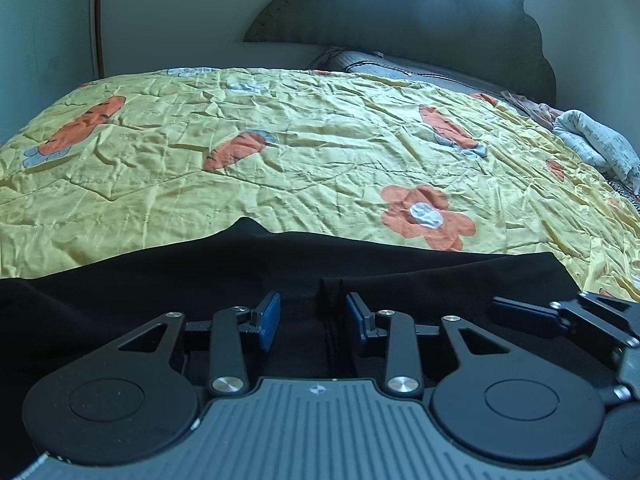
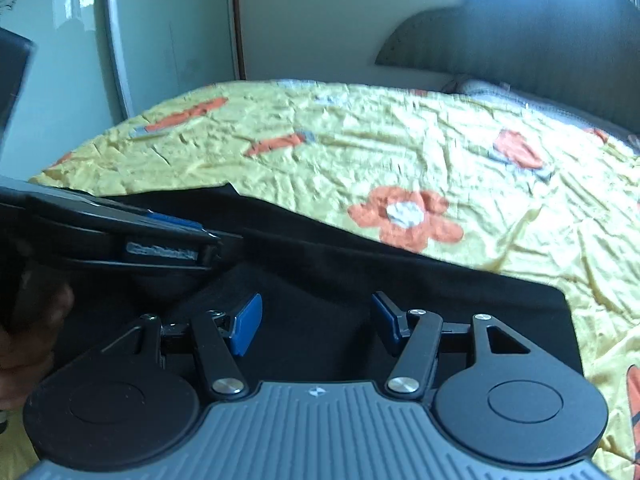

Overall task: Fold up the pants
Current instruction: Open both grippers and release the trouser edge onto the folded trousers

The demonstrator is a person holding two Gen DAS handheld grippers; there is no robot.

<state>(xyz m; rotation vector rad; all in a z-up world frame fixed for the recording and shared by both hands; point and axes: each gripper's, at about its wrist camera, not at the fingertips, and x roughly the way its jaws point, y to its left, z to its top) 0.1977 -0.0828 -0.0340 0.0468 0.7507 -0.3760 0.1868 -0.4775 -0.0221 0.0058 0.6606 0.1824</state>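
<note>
The pants point(image 1: 280, 276) under me are plain black. My left claw point(image 1: 313, 322) has black arms, blue pads and a grey ribbed body; my right claw point(image 2: 316, 326) matches it. The quilt point(image 1: 320, 148) on the bed is yellow, printed with orange carrots point(image 1: 236, 154) topped in pale blue and an orange flower point(image 1: 426, 216) with a white centre. The headboard point(image 1: 440, 20) is dark grey. The wall point(image 1: 180, 12) is pale greenish white.

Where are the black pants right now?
The black pants lie on the near edge of the yellow flowered quilt, below both grippers' jaws in both wrist views.
</note>
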